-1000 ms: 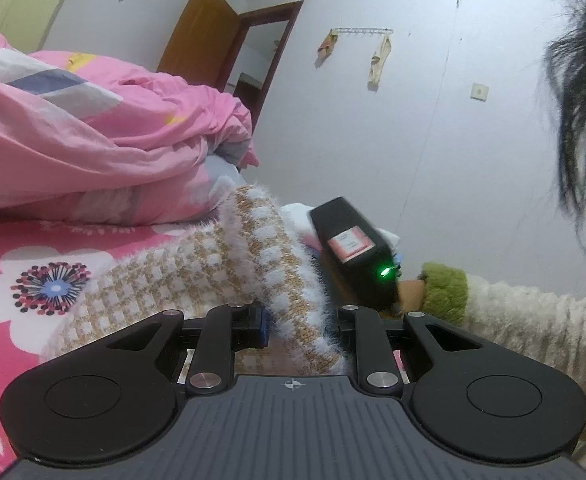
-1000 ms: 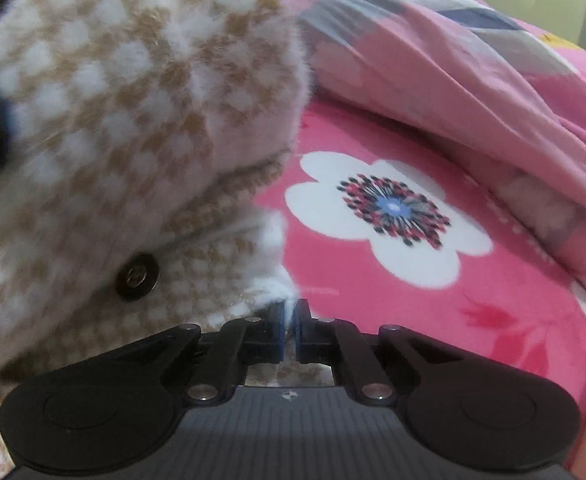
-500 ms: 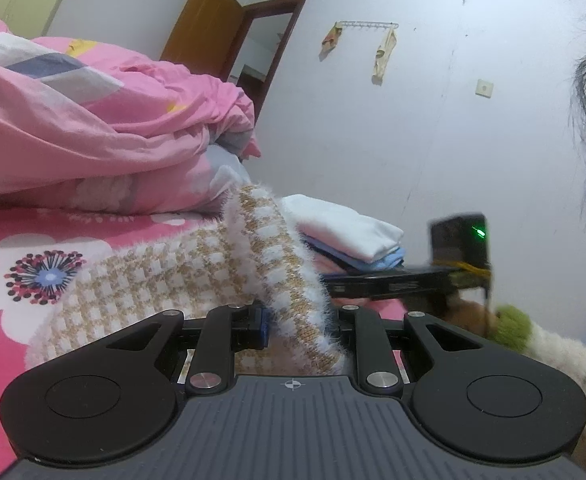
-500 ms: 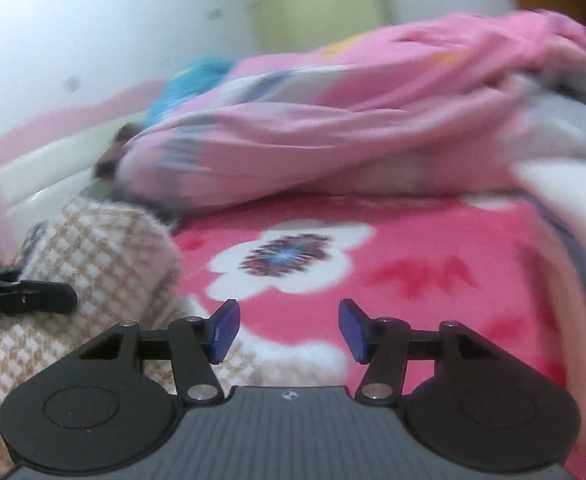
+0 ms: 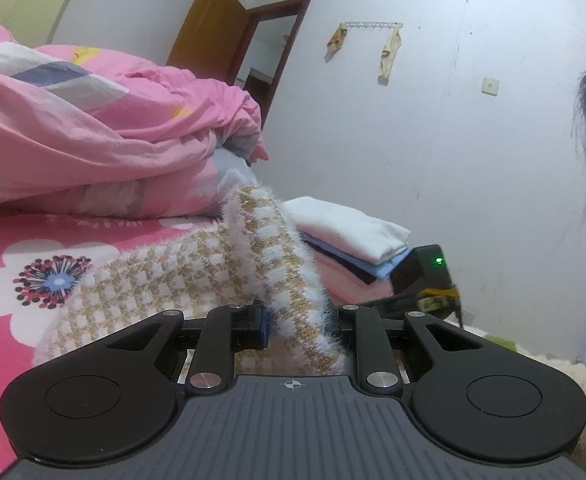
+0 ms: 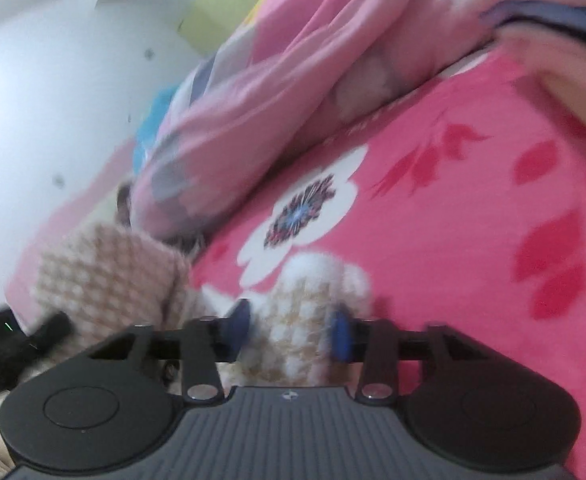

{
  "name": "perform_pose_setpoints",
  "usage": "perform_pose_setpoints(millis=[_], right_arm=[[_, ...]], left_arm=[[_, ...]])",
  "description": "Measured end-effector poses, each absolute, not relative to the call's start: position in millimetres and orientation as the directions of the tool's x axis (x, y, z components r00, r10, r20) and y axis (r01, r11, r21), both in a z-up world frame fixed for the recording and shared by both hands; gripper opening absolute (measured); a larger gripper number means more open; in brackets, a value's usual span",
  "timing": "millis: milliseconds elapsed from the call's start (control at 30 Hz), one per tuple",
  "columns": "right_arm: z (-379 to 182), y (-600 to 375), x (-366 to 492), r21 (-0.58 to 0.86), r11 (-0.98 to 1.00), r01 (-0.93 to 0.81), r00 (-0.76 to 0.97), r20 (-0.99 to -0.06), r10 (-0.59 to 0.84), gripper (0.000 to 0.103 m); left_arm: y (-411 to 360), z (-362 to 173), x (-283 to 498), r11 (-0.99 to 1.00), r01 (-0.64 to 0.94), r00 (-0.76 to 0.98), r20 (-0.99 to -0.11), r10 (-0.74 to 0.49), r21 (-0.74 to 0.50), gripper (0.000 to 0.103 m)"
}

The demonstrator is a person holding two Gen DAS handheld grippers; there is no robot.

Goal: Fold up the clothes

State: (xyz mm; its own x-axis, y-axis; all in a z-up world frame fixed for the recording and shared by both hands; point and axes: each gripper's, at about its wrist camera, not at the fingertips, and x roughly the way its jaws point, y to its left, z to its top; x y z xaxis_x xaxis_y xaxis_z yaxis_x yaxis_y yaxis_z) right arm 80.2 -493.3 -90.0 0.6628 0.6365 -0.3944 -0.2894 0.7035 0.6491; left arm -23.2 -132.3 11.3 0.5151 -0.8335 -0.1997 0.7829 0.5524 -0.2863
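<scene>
Left gripper (image 5: 301,322) jaws clamped, right gripper (image 6: 291,326) jaws closing (both near level)

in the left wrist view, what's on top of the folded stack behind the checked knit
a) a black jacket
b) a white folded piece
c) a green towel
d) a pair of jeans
b) In the left wrist view the folded stack behind the checked knit is topped by a white folded piece, with a blue layer and a pink one under it.
</scene>
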Motion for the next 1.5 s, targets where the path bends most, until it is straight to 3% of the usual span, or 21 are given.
perform_pose_setpoints(millis=[33, 133, 200, 333, 500, 633, 733, 833, 933, 1100, 1367, 1500], right_arm=[[-86.3, -484.9, 81.3, 0.643, 0.694, -0.324, 0.656, -0.376, 0.655, 0.015], [-69.2, -464.0, 80.1, 0.615, 0.610, -0.499, 0.608, -0.253, 0.753, 0.013], [-58.7, -453.0, 81.3, 0.515, 0.619, -0.593, 0.592, -0.241, 0.769, 0.013], [-80.6, -466.5, 107.0, 0.515, 0.747, -0.420, 0.631, -0.426, 0.648, 0.013], [-88.4, -475.1, 95.2, 0.505, 0.784, -0.361, 0.652, -0.464, 0.599, 0.013], [-94.6, -469.1, 101.5, 0.499, 0.798, -0.338, 0.642, -0.498, 0.583, 0.014], [-99.0, -473.5, 103.5, 0.551, 0.777, -0.303, 0.645, -0.482, 0.593, 0.018], [-102.9, -496.4, 96.7, 0.655, 0.719, -0.232, 0.674, -0.424, 0.604, 0.039], [-102.8, -525.5, 82.4, 0.733, 0.663, -0.154, 0.728, -0.369, 0.578, 0.042], [-84.3, -547.0, 18.6, 0.743, 0.654, -0.139, 0.776, -0.329, 0.538, 0.041], [-94.3, -511.7, -69.5, 0.691, 0.711, -0.133, 0.679, -0.459, 0.573, 0.034], [-98.1, -504.5, -79.8, 0.695, 0.705, -0.141, 0.674, -0.455, 0.583, 0.031]], left_arm=[[-130.9, 11.6, -23.8, 0.553, 0.781, 0.517, -0.196, -0.833, -0.289, 0.020], [-131.1, 10.9, -23.8, 0.552, 0.780, 0.517, -0.193, -0.834, -0.294, 0.020], [-132.4, 10.3, -23.2, 0.552, 0.780, 0.517, -0.193, -0.834, -0.296, 0.020], [-141.0, 8.5, -15.6, 0.545, 0.780, 0.508, -0.198, -0.838, -0.306, 0.021], [-162.1, -2.6, -3.2, 0.537, 0.780, 0.473, -0.258, -0.842, -0.321, 0.022], [-176.4, -13.3, 19.6, 0.532, 0.745, 0.419, -0.339, -0.842, -0.402, 0.029], [-184.4, -26.6, 45.7, 0.563, 0.669, 0.369, -0.439, -0.819, -0.486, 0.032], [-189.4, -27.7, 50.5, 0.583, 0.656, 0.362, -0.477, -0.801, -0.480, 0.033], [-192.3, -26.4, 48.0, 0.599, 0.663, 0.373, -0.495, -0.785, -0.450, 0.034], [-193.2, -25.8, 48.8, 0.595, 0.662, 0.369, -0.492, -0.788, -0.456, 0.034], [-195.0, -26.9, 53.2, 0.591, 0.663, 0.366, -0.490, -0.791, -0.460, 0.034], [-196.2, -25.7, 52.5, 0.592, 0.667, 0.369, -0.490, -0.790, -0.453, 0.035]])
